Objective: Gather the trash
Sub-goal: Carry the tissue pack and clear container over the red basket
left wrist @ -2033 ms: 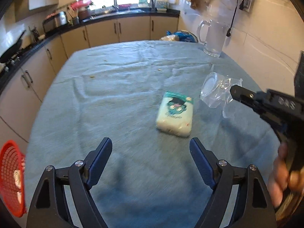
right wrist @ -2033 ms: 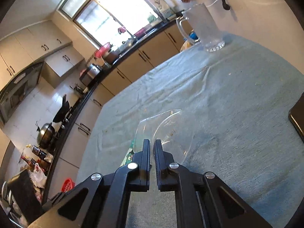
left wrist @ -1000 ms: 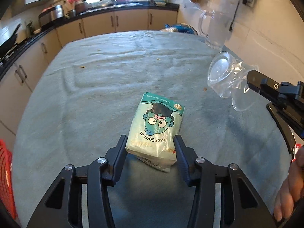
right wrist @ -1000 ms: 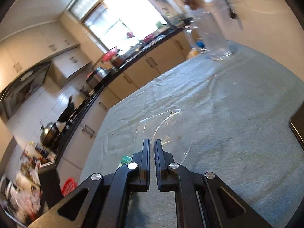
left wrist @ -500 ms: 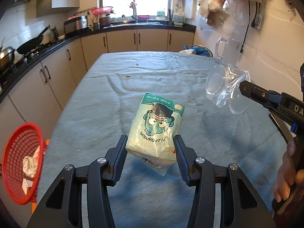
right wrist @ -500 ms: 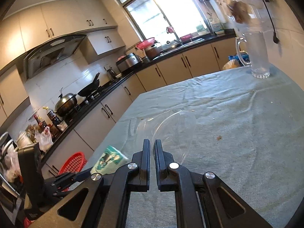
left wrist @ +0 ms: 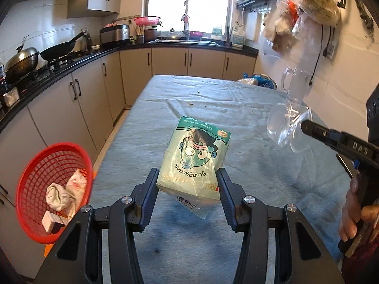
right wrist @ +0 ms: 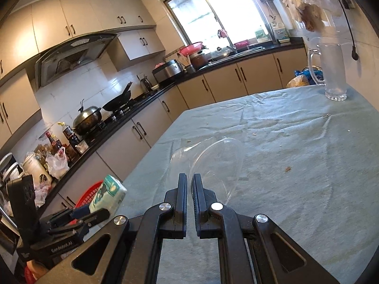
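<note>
At the far left of the left wrist view, a red mesh basket [left wrist: 51,190] sits off the bench's left edge, lower than the bench top, with crumpled white paper and small cartons inside it. Next to the right, the left gripper [left wrist: 187,189] has its two fingers spread about as wide as the green tissue pack [left wrist: 195,158] they clamp; the pads press the pack's lower sides, and the pack is lifted clear of the grey-blue cloth on the bench [left wrist: 213,104], tilted with its cartoon face printed upside down toward the camera. Further right in that view, the right gripper [left wrist: 305,125] reaches in from the edge of the frame, gripped by the person's hand [left wrist: 355,203], and it carries a clear plastic cup [left wrist: 284,125] in the air above the bench. The right wrist view shows that gripper's jaws nearly closed, only a thin gap between them, pinching the rim of the cup so that its open mouth faces the camera. A glass pitcher [right wrist: 331,71] stands upright at the bench's far right corner near the wall, and a few crumbs lie scattered on the cloth.
</note>
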`<action>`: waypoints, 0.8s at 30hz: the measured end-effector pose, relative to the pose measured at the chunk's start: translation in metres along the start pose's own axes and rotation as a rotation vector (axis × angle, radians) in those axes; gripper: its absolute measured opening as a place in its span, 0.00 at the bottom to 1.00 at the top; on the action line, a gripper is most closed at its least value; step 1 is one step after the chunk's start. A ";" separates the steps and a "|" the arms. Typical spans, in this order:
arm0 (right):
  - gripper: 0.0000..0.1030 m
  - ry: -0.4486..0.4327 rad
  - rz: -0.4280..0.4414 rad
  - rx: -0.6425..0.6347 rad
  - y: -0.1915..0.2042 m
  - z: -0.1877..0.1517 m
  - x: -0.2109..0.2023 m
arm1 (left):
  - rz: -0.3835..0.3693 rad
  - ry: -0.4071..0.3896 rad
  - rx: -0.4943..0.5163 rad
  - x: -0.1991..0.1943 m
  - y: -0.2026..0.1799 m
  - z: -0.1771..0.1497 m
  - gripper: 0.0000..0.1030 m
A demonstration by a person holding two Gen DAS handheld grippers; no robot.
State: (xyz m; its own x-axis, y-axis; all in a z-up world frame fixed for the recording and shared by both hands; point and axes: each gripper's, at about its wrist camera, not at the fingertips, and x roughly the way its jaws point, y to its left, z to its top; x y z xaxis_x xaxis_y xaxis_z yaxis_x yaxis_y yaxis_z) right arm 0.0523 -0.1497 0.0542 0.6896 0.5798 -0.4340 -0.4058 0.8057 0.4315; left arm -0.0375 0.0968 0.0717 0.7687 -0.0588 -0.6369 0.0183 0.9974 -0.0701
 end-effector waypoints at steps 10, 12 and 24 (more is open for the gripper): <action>0.06 0.076 0.092 -0.045 0.065 -0.009 0.022 | 0.038 -0.042 -0.064 -0.020 0.037 -0.002 0.46; 0.06 0.092 0.110 -0.050 0.077 -0.011 0.029 | 0.048 -0.048 -0.079 -0.024 0.049 -0.003 0.46; 0.06 0.184 0.175 -0.112 0.143 -0.024 0.076 | 0.116 -0.064 -0.193 -0.032 0.120 -0.012 0.46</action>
State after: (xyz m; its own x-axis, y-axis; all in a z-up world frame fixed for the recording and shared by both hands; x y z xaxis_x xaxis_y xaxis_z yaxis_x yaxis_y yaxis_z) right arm 0.0322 0.0127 0.0643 0.4868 0.7156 -0.5010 -0.5802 0.6936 0.4269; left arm -0.0678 0.2175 0.0747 0.7975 0.0647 -0.5998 -0.1906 0.9704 -0.1487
